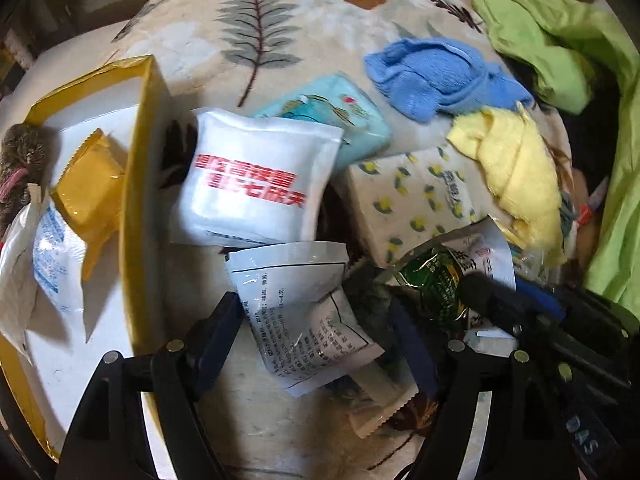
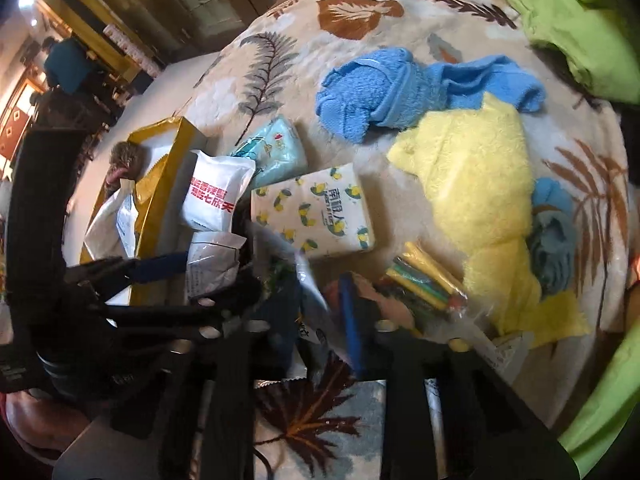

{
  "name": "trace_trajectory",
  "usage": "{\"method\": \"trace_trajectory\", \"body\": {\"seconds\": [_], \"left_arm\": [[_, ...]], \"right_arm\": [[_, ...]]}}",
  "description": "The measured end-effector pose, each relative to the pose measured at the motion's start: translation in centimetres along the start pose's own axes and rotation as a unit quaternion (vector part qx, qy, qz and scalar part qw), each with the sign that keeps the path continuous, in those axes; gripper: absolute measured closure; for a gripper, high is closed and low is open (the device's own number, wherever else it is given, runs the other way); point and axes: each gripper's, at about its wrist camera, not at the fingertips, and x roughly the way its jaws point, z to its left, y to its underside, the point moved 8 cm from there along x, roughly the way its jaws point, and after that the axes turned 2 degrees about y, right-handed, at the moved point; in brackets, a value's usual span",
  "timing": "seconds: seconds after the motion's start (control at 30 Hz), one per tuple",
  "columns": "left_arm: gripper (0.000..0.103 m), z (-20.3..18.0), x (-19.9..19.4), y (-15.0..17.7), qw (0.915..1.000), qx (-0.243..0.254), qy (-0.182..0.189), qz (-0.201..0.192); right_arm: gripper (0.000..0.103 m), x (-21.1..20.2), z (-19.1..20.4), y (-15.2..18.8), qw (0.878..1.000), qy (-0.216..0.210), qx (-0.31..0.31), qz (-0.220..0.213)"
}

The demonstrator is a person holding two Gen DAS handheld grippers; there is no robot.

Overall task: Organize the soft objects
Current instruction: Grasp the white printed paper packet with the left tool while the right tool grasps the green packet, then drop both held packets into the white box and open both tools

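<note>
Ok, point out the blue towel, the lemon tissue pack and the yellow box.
blue towel (image 2: 372, 92): right wrist view, its bunched left part.
lemon tissue pack (image 2: 316, 212): right wrist view, middle of its top face.
yellow box (image 1: 140, 168): left wrist view, its right wall.

Blue towel (image 2: 384, 92), yellow towel (image 2: 476, 184): fluffy terry cloth. White sachet (image 1: 304, 312): glossy crinkled plastic. Blanket (image 1: 280, 12): matt fleece, leaf print.

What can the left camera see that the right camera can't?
Only the left wrist view shows the orange packet inside the yellow box. Only the right wrist view shows the crayon bundle, the small blue-grey cloth and a person far off. Both show the blue towel, yellow towel, lemon tissue pack and white pouch.
</note>
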Motion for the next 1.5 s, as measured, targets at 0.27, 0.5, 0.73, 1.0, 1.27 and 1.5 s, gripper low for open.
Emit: {"method": "trace_trajectory", "body": {"seconds": [0.27, 0.5, 0.73, 1.0, 1.27, 1.5], "left_arm": [[0.055, 1.3, -0.9, -0.2, 0.9995, -0.009, 0.03, -0.009], [0.056, 1.1, -1.1, 1.0, 0.9995, 0.016, 0.025, -0.012], [0.057, 1.3, -1.9, 1.9, 0.9986, 0.024, 0.046, -0.01], [0.058, 1.6, -5.6, 1.8, 0.9947, 0.028, 0.091, -0.037], [0.058, 5.6, -10.9, 0.9, 0.993, 0.021, 0.065, -0.097], [0.058, 12.2, -12.0, 1.4, 0.9931, -0.006, -0.003, -0.117]], "right_arm": [[0.093, -0.7, 0.2, 1.5, 1.0, -0.02, 0.02, -0.008], [0.092, -0.4, 1.7, 1.6, 1.0, 0.002, -0.022, -0.001], [0.094, 0.1, 0.9, 1.8, 1.0, 0.013, 0.011, 0.01], [0.094, -3.9, -1.4, 2.9, 0.991, -0.073, 0.108, -0.027], [0.094, -6.4, 2.4, 0.9, 0.969, -0.188, 0.149, -0.056], [0.094, -3.2, 11.1, -1.1, 0.962, -0.247, 0.114, -0.022]]}}
